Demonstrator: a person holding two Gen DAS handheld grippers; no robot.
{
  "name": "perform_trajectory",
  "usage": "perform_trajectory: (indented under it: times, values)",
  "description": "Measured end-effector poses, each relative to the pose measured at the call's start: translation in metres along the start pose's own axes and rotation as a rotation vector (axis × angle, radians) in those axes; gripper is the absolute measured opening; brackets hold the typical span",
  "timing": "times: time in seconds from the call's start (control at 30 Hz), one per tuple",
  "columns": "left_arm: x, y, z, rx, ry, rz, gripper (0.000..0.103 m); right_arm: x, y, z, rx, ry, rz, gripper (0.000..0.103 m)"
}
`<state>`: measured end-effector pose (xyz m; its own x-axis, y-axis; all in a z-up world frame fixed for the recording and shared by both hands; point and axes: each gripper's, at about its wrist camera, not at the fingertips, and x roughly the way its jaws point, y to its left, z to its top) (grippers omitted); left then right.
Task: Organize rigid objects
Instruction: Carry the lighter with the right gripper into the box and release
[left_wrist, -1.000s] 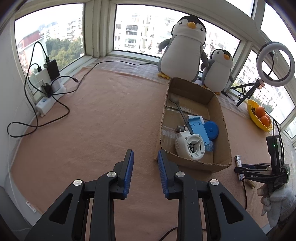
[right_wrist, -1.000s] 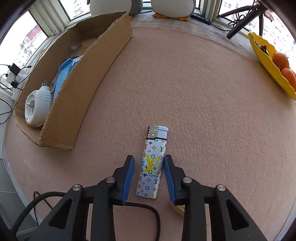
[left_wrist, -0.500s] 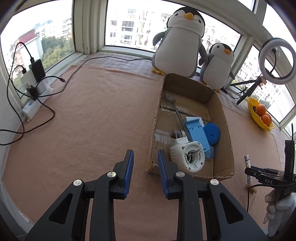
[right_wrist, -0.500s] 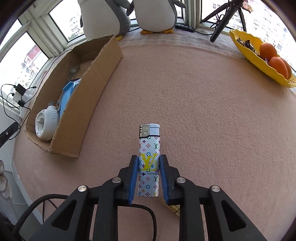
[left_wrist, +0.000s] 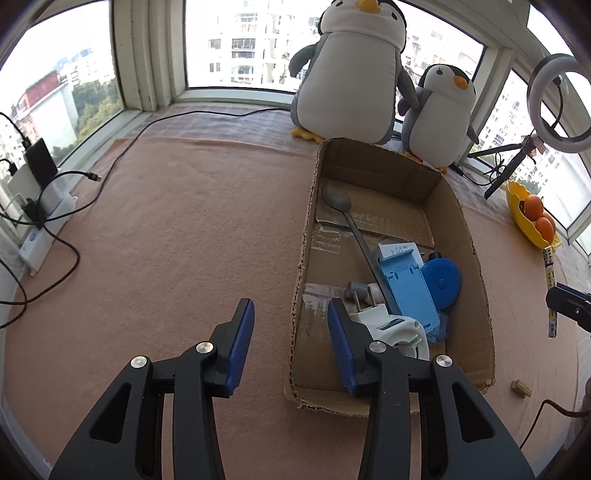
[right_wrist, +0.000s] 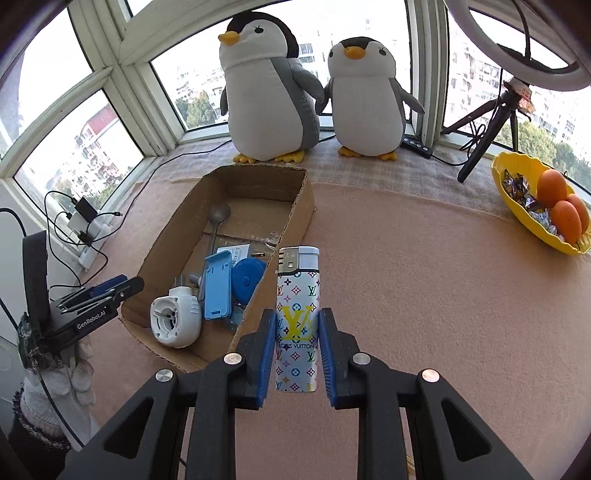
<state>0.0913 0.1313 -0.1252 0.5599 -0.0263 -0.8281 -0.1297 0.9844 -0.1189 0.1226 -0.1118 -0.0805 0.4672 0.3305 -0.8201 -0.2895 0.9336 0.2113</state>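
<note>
Right tool (right_wrist: 295, 343) clamps the lighter (right_wrist: 296, 321) — left tool (left_wrist: 290, 339) gapes, empty.

Bright daylight floods in through the white-framed bay windows (left_wrist: 236, 48) ahead of me, blowing out the sky, while my fisheye views stay sharp, bending and darkening at the rims.

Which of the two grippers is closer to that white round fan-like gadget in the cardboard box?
Left. The left gripper hangs open at the box's near end, one finger overlapping the white round gadget in its view. The right gripper, shut on the patterned lighter, sits outside the box wall.
</note>
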Motion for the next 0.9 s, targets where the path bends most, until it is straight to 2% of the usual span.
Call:
perform_trajectory:
  times: [0.33, 0.57, 0.73, 0.9]
  values:
    - [0.021, 0.003, 0.008, -0.001, 0.021, -0.013, 0.038, 0.027, 0.050, 0.022, -0.089, 0.011, 0.026, 0.021]
    - [0.030, 0.002, 0.009, 0.012, 0.030, -0.025, 0.013, 0.049, 0.063, 0.027, -0.112, 0.047, 0.028, 0.021]
    - [0.032, -0.001, 0.009, 0.031, 0.021, -0.028, 0.007, 0.062, 0.066, 0.027, -0.118, 0.075, 0.026, 0.021]
    - [0.033, -0.002, 0.009, 0.038, 0.012, -0.022, 0.006, 0.072, 0.065, 0.026, -0.109, 0.097, 0.030, 0.021]
